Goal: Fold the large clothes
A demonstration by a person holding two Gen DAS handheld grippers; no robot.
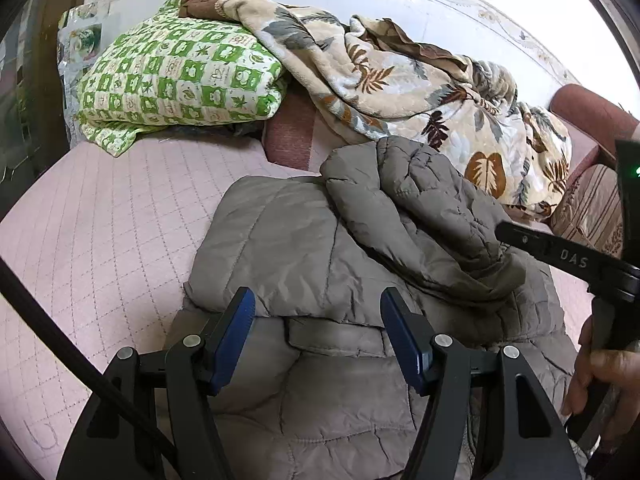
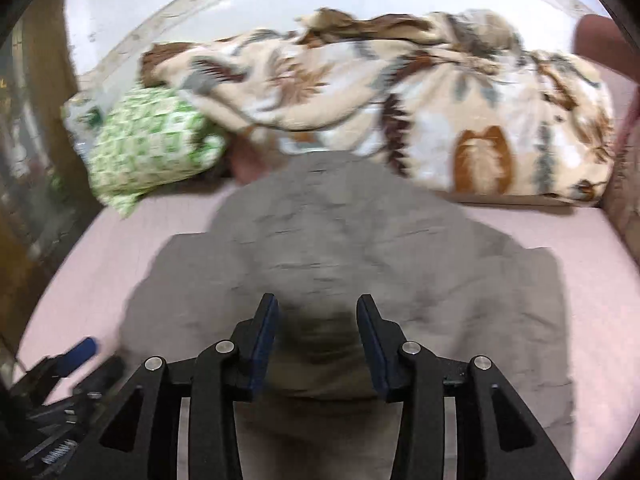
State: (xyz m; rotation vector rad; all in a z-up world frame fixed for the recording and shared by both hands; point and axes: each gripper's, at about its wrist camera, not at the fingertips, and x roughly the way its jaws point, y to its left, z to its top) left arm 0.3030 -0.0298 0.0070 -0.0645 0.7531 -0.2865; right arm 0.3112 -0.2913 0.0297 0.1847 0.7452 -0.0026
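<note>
Lying lengthwise away from camera, jacket (image 1: 304, 240) hood farthest.

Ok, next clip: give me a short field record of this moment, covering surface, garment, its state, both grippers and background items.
surface: pink quilted bed cover
garment: grey-brown quilted puffer jacket
garment state: partly folded, one sleeve laid across the body
left gripper: open, above the jacket's near edge, nothing pinched
right gripper: open over the jacket, view blurred
background: green-and-white checked folded quilt; beige leaf-print blanket, bunched behind the jacket
</note>
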